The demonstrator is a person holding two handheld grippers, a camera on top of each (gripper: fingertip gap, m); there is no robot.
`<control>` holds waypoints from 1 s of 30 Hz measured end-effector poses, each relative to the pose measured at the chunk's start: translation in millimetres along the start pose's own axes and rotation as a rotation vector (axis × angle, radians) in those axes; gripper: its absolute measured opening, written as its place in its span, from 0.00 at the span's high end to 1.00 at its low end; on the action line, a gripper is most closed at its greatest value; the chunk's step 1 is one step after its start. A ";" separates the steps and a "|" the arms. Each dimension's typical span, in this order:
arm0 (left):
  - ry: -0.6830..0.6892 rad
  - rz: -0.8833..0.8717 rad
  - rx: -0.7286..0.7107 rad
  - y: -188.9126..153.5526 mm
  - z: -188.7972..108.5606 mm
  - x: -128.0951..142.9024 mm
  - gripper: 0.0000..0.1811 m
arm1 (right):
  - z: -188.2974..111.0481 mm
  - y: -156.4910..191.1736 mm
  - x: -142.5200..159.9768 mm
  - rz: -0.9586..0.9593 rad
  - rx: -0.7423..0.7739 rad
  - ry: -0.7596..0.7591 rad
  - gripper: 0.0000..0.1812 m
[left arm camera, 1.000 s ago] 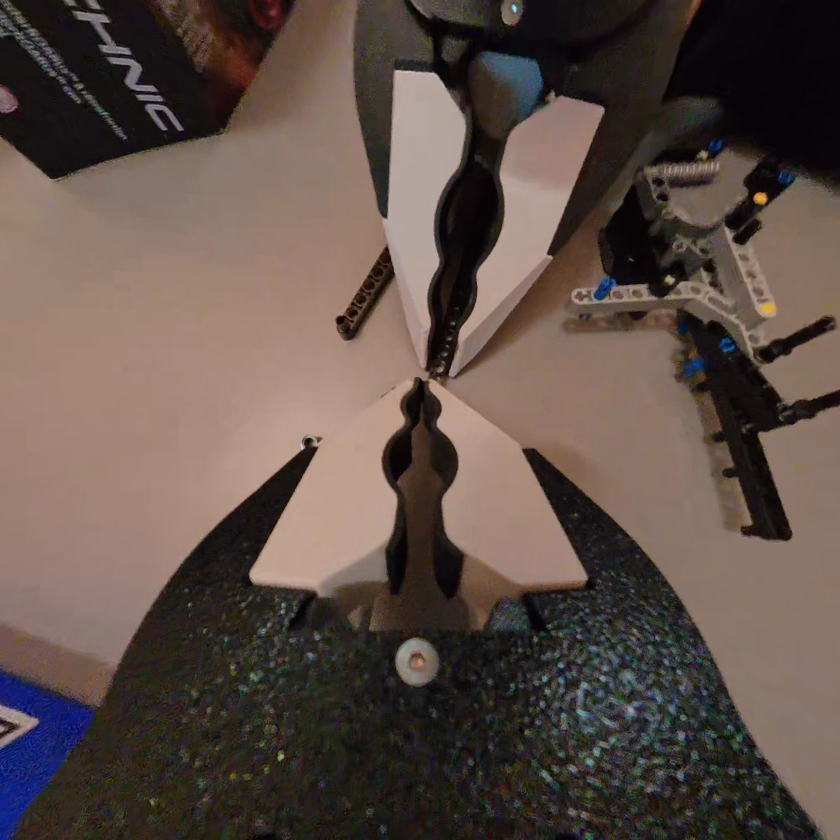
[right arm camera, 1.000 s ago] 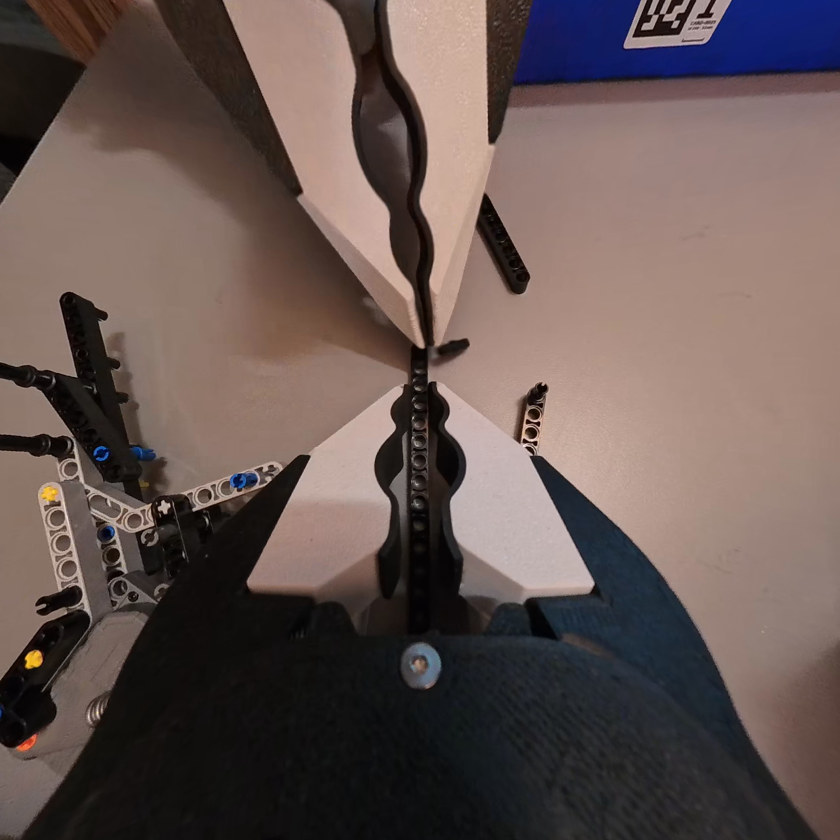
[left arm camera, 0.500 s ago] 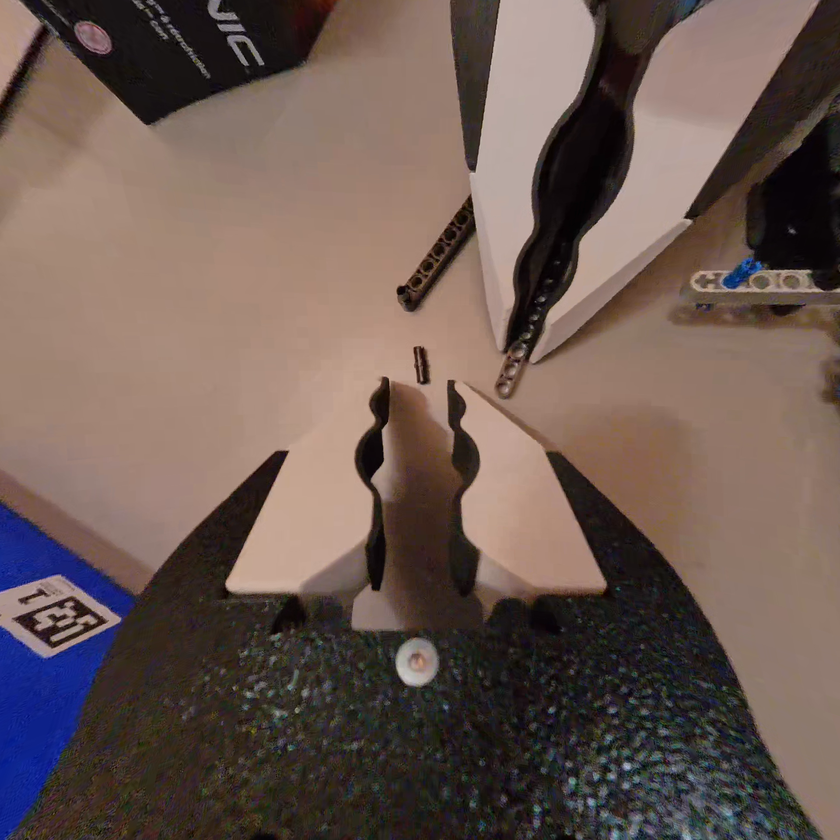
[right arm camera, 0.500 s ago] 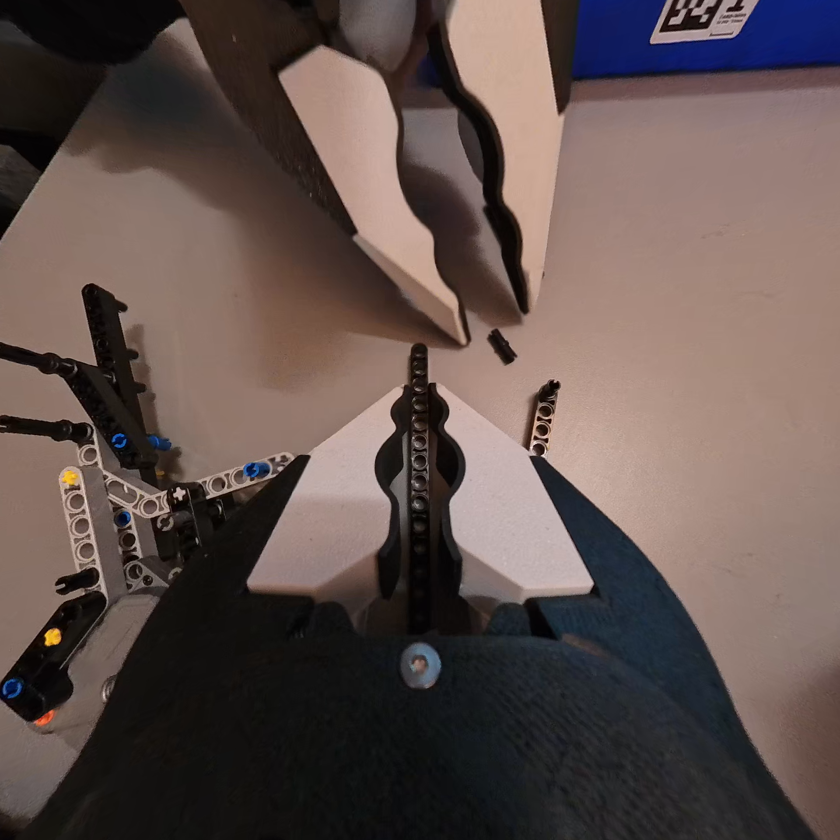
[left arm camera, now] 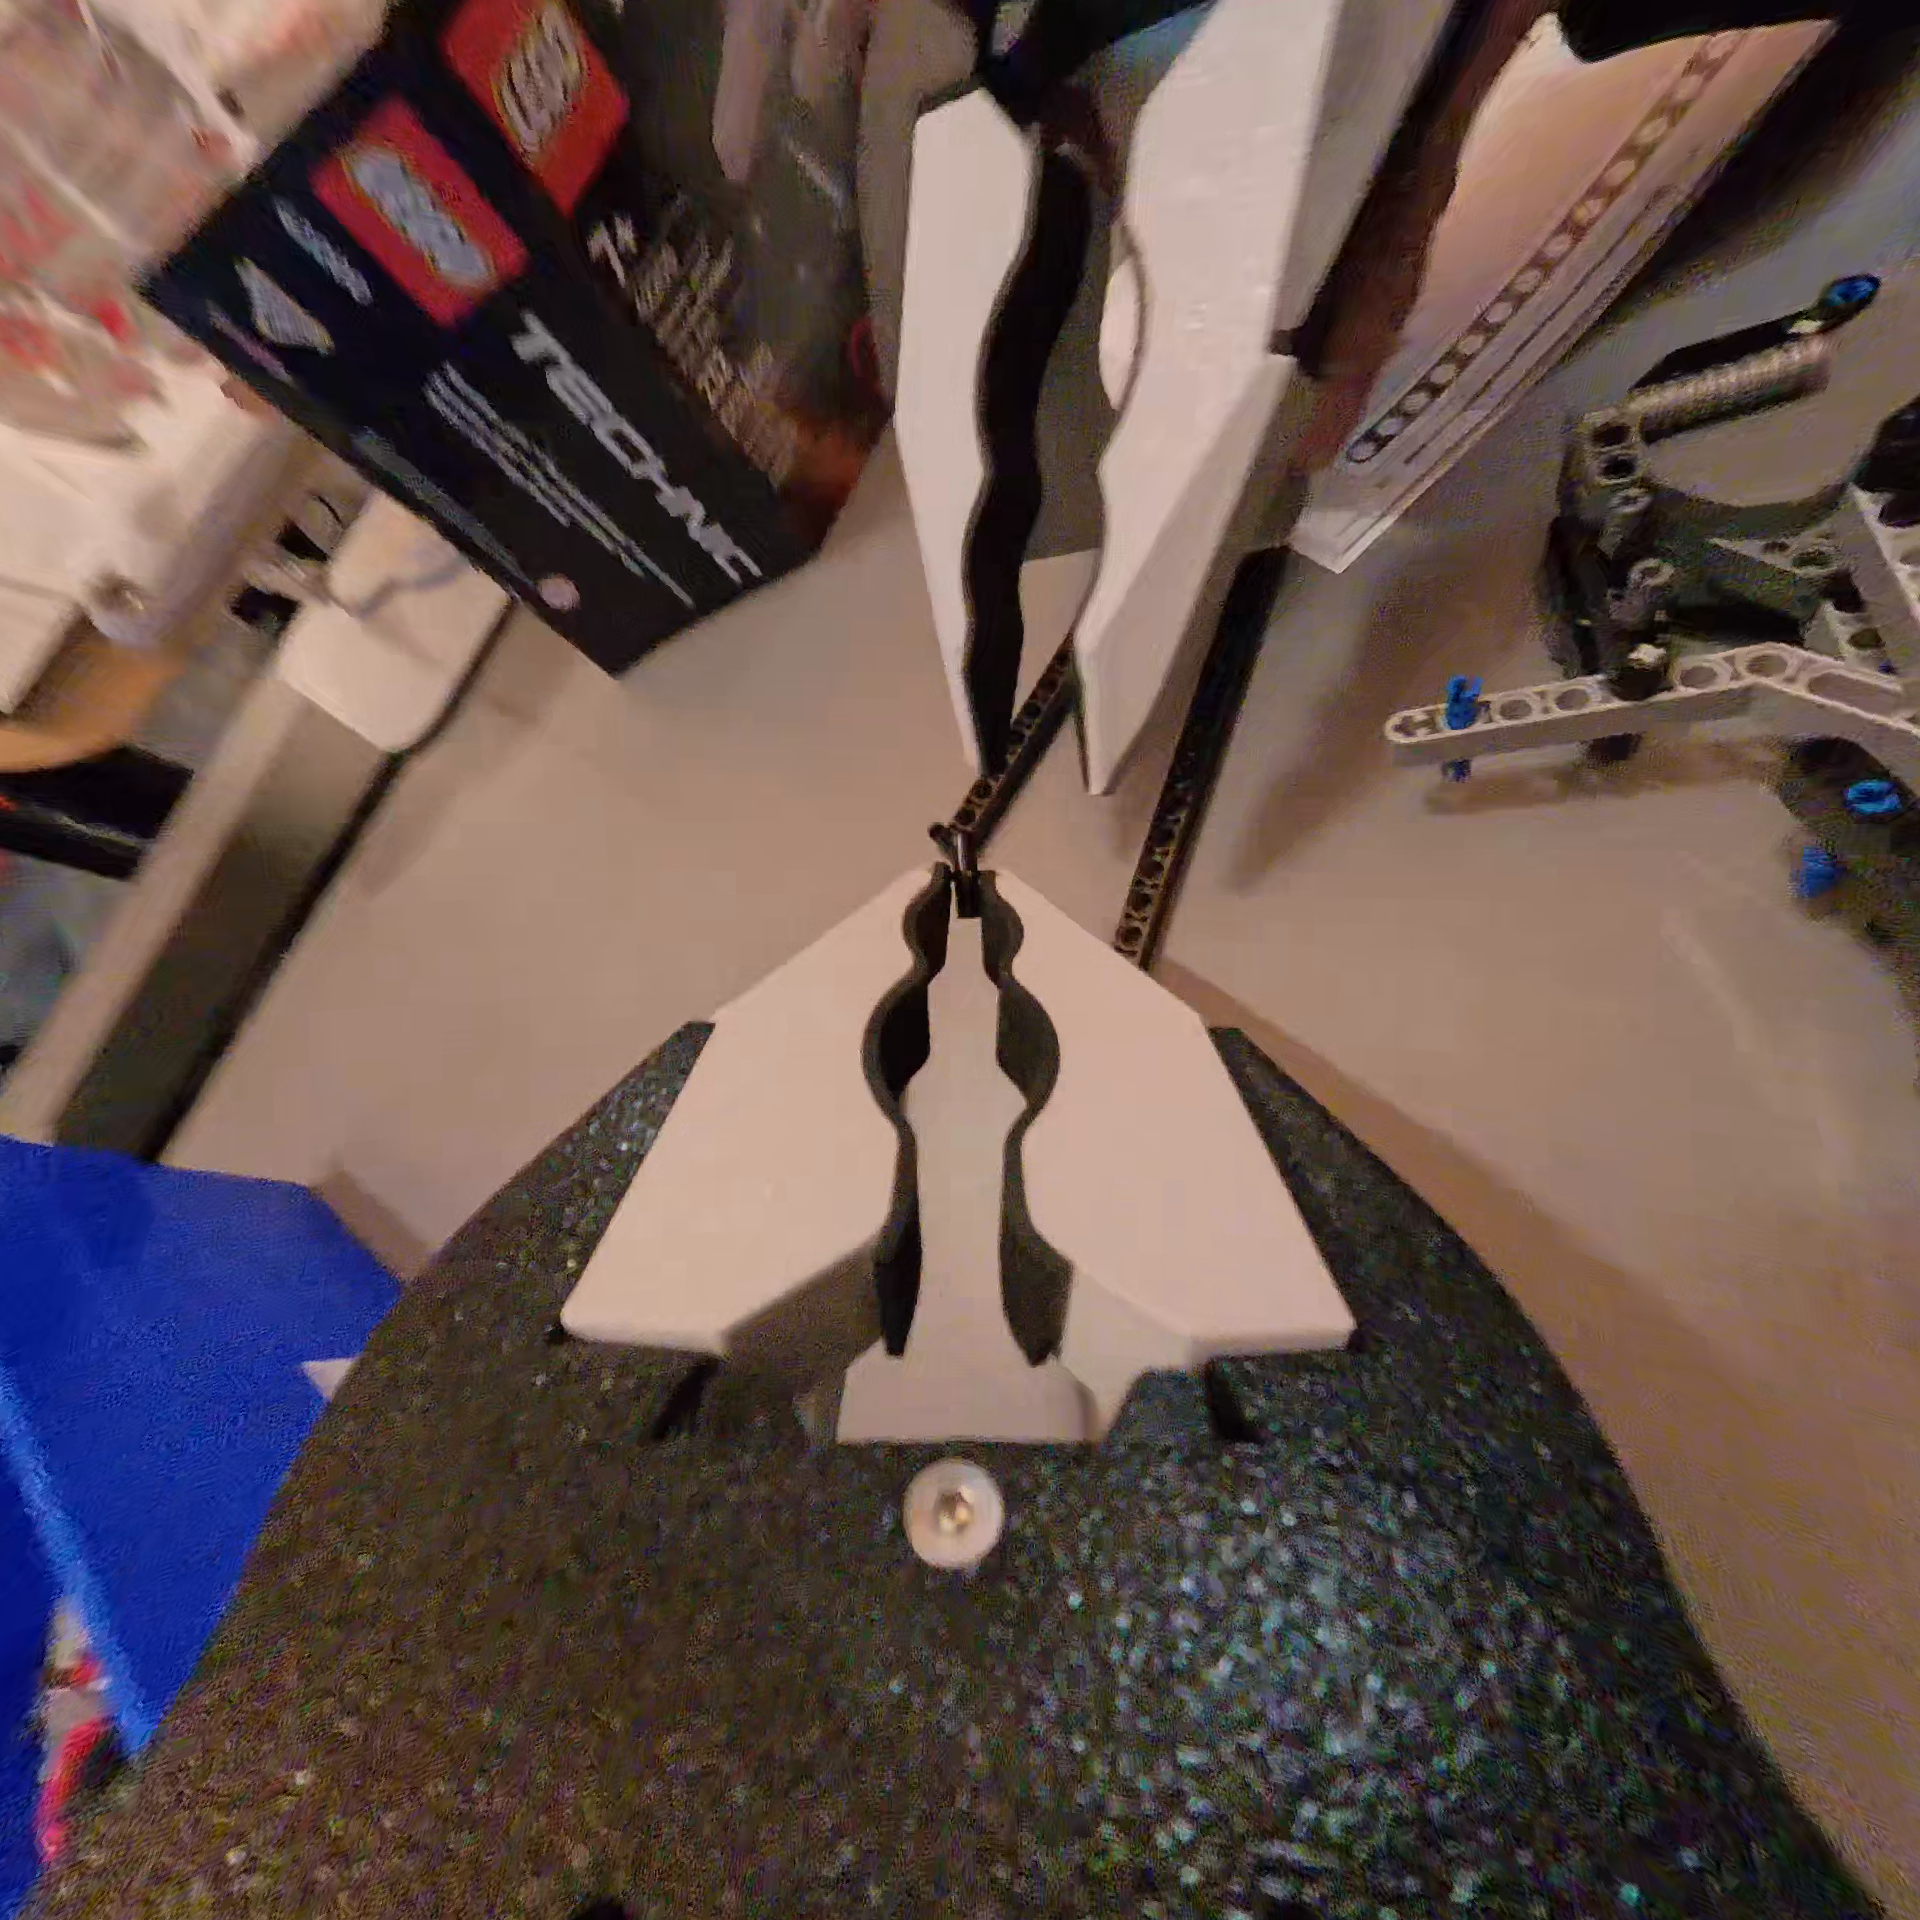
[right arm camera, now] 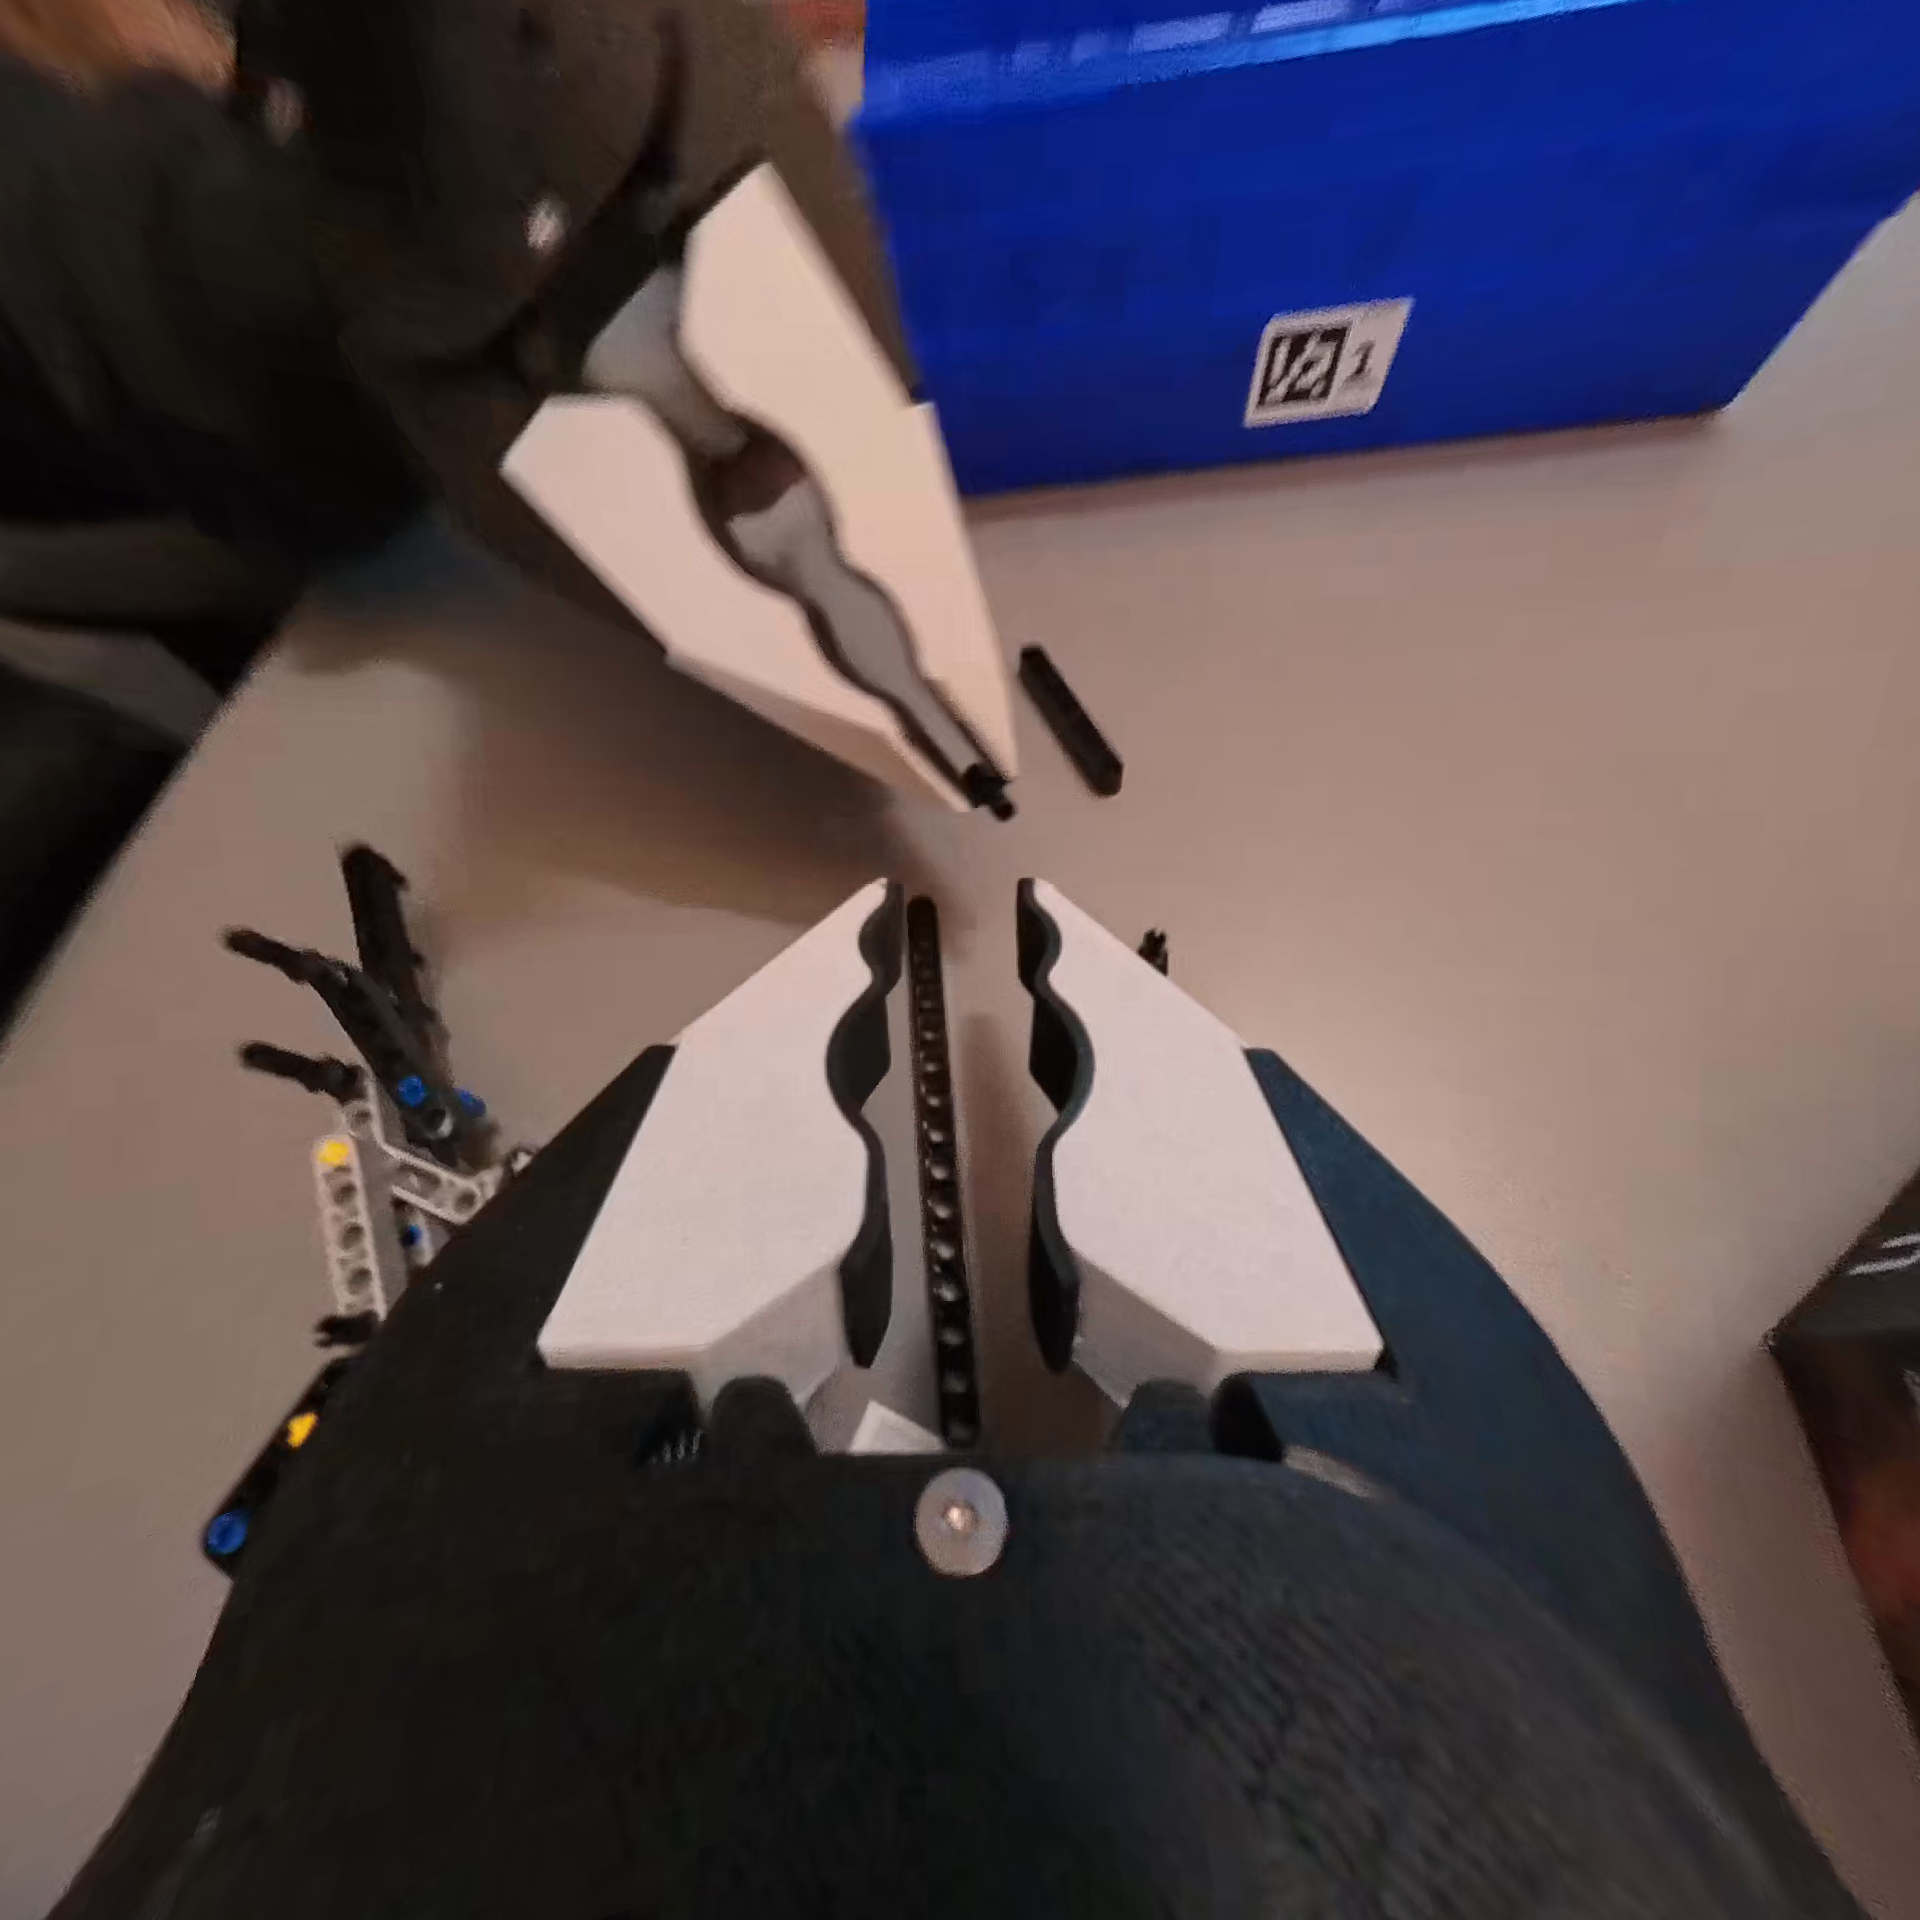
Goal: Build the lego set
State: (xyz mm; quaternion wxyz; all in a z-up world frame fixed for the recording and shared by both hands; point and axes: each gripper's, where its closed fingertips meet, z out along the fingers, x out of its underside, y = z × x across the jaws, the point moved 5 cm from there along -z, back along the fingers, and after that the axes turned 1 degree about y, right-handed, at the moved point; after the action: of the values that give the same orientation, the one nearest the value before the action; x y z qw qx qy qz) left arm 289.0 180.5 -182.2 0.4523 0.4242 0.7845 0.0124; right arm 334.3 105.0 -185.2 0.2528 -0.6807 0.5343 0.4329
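From your right claw (right arm camera: 951, 899), start with what is closest. Its fingers are spread wide and clamp nothing. The long black beam (right arm camera: 940, 1143) lies in the gap, close against the left-hand finger (right arm camera: 748, 1132) and clear of the other. I cannot tell whether it rests on the table (right arm camera: 1455, 831) or leans on that finger. Its long axis runs straight out along the fingers, and its row of holes faces up toward the camera.

Just past the beam's far end is your left claw (left arm camera: 961, 894). It is pressed together on a small black pin (right arm camera: 992, 800), which pokes out of the tips. The pin sits near the beam's end, a little ahead and to the right in the right wrist view, and they are not touching. The left claw is the nearer one to that end hole.

My reading is that the pin goes into a hole, so it must enter across the beam's length, not along it. With the beam loose, a push would likely shove it away, so grip it again first.

Farther out, a short black beam (right arm camera: 1070, 717) lies beside the left claw. The half-built model (right arm camera: 395, 1143) stands off to the left. The blue box (right arm camera: 1351, 260) is at the back.
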 end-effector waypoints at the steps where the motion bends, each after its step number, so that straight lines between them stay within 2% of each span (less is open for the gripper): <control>1: -0.023 0.075 -0.051 -1.1 -4.5 -5.4 0.98 | -3.0 -0.7 -3.8 0.037 -0.013 -0.042 0.90; 4: -0.055 0.290 -0.176 -5.7 -12.6 -18.1 0.98 | -8.3 -2.0 -11.6 0.126 -0.059 -0.144 0.90; 7: -0.041 0.402 -0.234 -8.8 -13.8 -22.7 0.98 | -12.8 0.8 -17.8 0.175 -0.123 -0.219 0.93; 10: -0.062 0.434 -0.266 -10.0 -14.7 -25.6 0.98 | -14.4 1.9 -19.7 0.175 -0.132 -0.226 0.99; 14: -0.077 0.450 -0.282 -9.9 -17.3 -27.7 0.99 | -16.5 2.6 -22.7 0.178 -0.140 -0.254 1.00; 18: -0.078 0.479 -0.298 -9.4 -19.4 -29.1 0.99 | -17.6 5.2 -24.3 0.202 -0.180 -0.273 0.96; 23: -0.083 0.505 -0.320 -11.0 -20.2 -29.6 0.99 | -17.9 4.2 -25.6 0.215 -0.174 -0.282 0.98; 30: -0.095 0.518 -0.322 -12.7 -21.6 -31.3 0.98 | -13.8 3.6 -23.5 0.223 -0.175 -0.268 0.95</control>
State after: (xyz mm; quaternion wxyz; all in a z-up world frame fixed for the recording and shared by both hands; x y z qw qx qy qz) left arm 272.4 159.0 -152.7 0.5319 0.5329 0.6161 0.2316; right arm 334.0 104.7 -157.7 0.2120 -0.5727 0.5284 0.5898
